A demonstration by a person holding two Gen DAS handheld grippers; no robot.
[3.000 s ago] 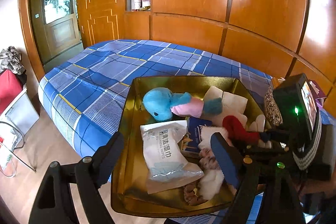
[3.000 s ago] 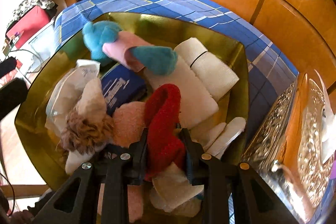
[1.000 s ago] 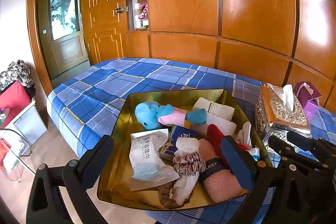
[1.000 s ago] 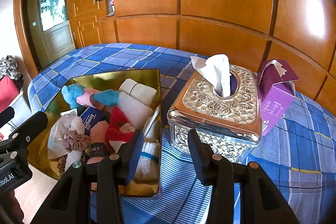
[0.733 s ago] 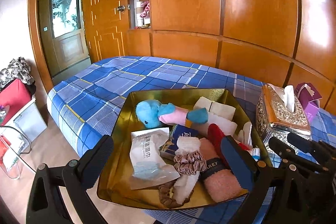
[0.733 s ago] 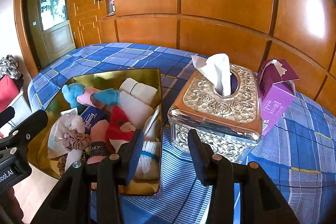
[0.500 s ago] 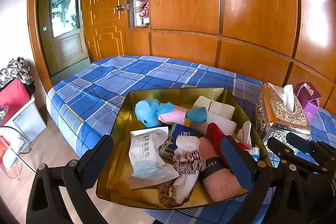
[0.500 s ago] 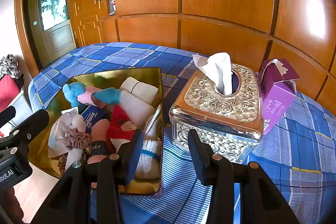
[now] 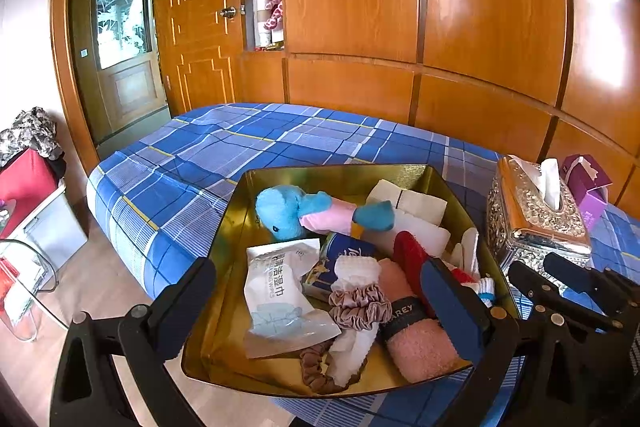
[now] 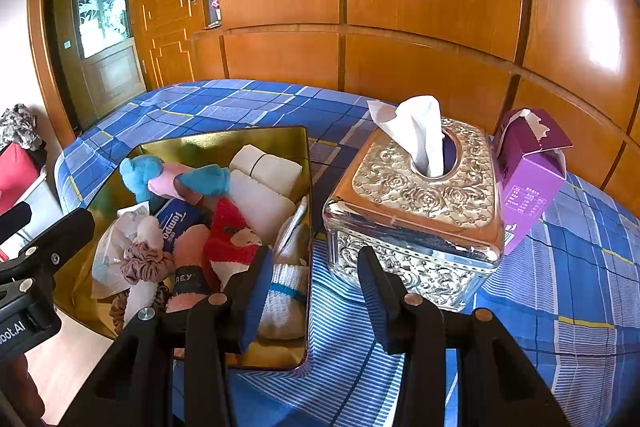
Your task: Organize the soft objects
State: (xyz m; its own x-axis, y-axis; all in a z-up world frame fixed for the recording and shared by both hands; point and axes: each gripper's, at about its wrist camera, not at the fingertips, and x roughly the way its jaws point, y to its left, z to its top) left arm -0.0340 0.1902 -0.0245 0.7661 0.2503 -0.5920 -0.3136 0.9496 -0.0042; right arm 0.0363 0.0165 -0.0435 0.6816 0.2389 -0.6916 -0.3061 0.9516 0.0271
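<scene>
Glossy orange wood panels wrap the room behind a bed (image 9: 280, 143) spread with a blue plaid sheet. On the bed sits a shiny gold metal tray (image 9: 240, 251), its rim overhanging the mattress edge, packed with soft things: a fuzzy blue and pink plush (image 9: 304, 211), folded white cloths (image 10: 266, 167), a crinkly wipes pack (image 9: 276, 299), a ruffled satin scrunchie (image 9: 360, 305), a rolled pink towel (image 9: 420, 345) with a black band, a red sock (image 10: 230, 237), and a ribbed white sock (image 10: 284, 303) against the tray's right wall. Just beside the tray stands an embossed silver tissue box (image 10: 416, 211), with a torn purple carton (image 10: 528, 171) behind it. The left claw (image 9: 320, 303) hovers spread wide over the tray, holding nothing. The right claw (image 10: 308, 291) is likewise released and empty, above the gap between tray and tissue box.
</scene>
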